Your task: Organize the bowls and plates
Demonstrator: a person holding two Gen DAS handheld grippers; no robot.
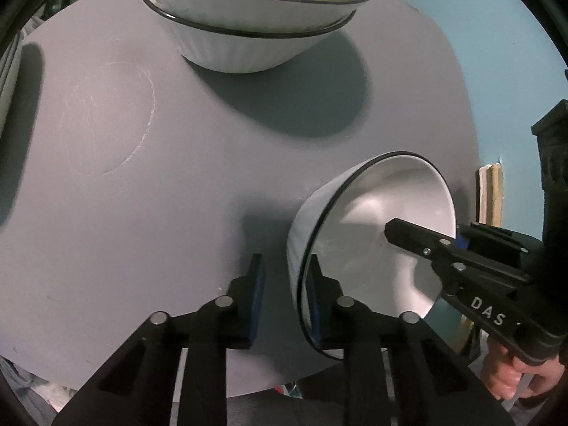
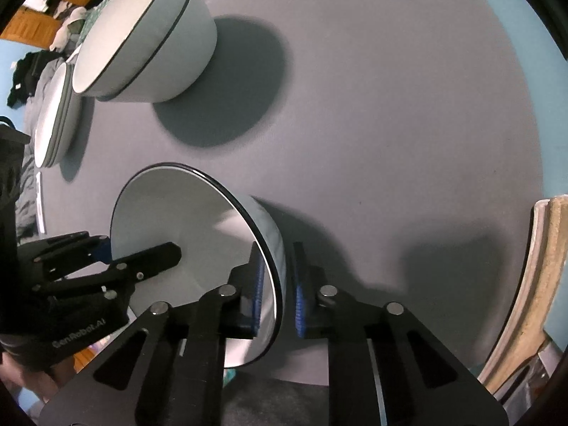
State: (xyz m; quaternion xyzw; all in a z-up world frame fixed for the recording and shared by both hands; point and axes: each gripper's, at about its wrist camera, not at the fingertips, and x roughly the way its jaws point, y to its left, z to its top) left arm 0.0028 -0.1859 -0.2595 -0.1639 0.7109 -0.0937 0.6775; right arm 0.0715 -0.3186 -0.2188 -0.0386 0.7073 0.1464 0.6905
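Both hand-held grippers, left [image 1: 284,298] and right [image 2: 278,291], clamp opposite rim sides of a white bowl [image 1: 376,234] near the grey counter [image 1: 177,195] edge (two stacked bowls [image 1: 248,25] stand farther back).

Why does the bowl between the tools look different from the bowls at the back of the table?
The near bowl is single; the far bowls are two nested in a stack. The left tool and right tool each pinch the near bowl's rim; nothing touches the far bowls. The far bowls sit farther back on the table. Both are white with dark rims.
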